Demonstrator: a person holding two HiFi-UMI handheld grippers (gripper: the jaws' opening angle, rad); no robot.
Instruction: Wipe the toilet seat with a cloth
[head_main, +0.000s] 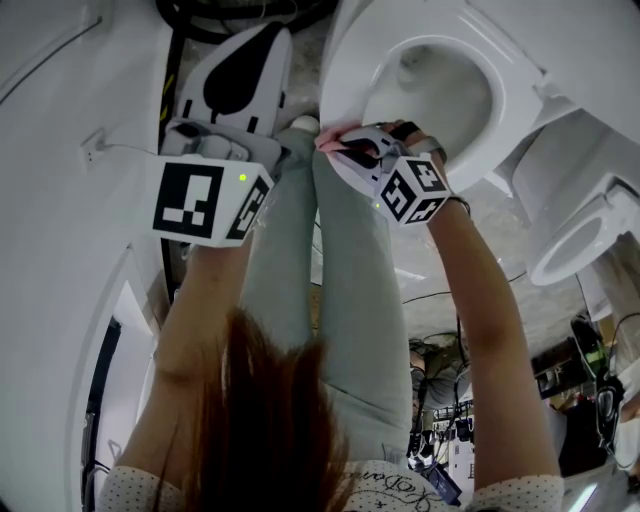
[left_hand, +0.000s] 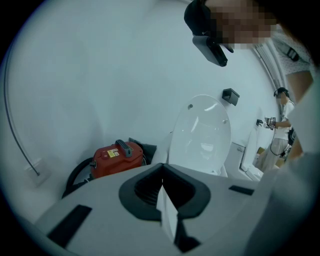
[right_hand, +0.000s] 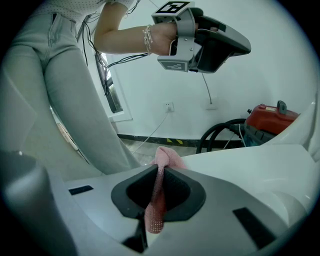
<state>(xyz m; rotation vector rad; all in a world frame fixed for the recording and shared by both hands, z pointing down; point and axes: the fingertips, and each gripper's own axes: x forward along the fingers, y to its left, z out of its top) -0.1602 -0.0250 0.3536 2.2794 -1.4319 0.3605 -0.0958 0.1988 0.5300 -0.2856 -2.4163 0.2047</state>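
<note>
My right gripper clamps the pink cloth against the toilet seat at its 8 o'clock. My left gripper, jaws together and empty, hangs at the seat's 9 o'clock.

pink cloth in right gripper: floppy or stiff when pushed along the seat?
Likely floppy: the pink cloth bunches past the shut jaws of the right gripper, its tail hanging limp. Probably light; it looks a thin knit. It may fold or drag rather than slide flat on the glossy toilet seat.
</note>
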